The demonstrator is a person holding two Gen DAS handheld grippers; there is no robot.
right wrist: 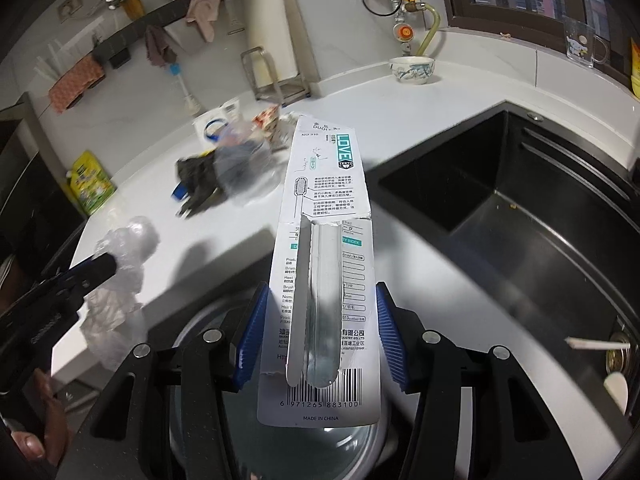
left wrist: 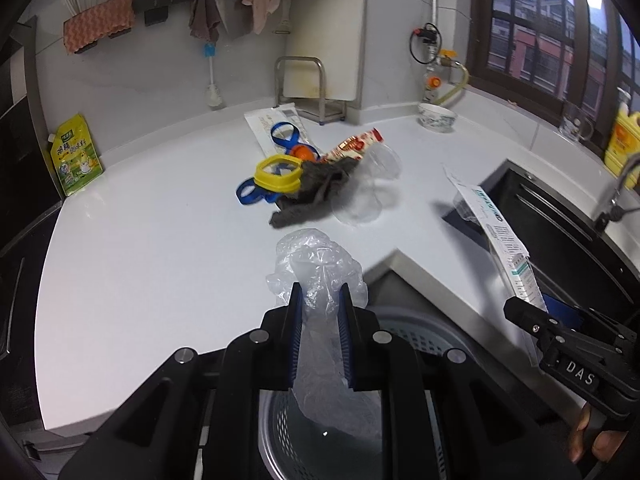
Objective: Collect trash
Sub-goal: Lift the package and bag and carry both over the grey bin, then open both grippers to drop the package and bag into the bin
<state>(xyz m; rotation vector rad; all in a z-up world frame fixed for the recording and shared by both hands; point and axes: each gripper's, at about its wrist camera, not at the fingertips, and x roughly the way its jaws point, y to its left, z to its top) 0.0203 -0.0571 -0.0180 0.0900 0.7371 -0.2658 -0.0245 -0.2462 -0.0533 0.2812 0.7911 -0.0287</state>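
Observation:
My left gripper (left wrist: pixel 320 300) is shut on a crumpled clear plastic bag (left wrist: pixel 316 264) and holds it over a grey perforated trash bin (left wrist: pixel 416 332) below the counter edge; the bag also shows in the right wrist view (right wrist: pixel 120 264). My right gripper (right wrist: pixel 318 292) is shut on a white toothbrush package (right wrist: pixel 324 216) and holds it above the bin (right wrist: pixel 208 420); the package also shows in the left wrist view (left wrist: pixel 500 240). A pile of trash lies on the white counter (left wrist: pixel 160 240): a dark rag (left wrist: pixel 316 192), clear plastic cups (left wrist: pixel 360 204), a yellow ring (left wrist: pixel 280 174), blue rings and a red snack wrapper (left wrist: pixel 356 146).
A black sink (right wrist: pixel 520 220) lies to the right. A patterned bowl (left wrist: pixel 437 117) and a metal rack (left wrist: pixel 310 92) stand at the back. A green pouch (left wrist: pixel 74 156) leans at the left wall. A yellow bottle (left wrist: pixel 622 140) and a glass mug (right wrist: pixel 582 44) stand by the window.

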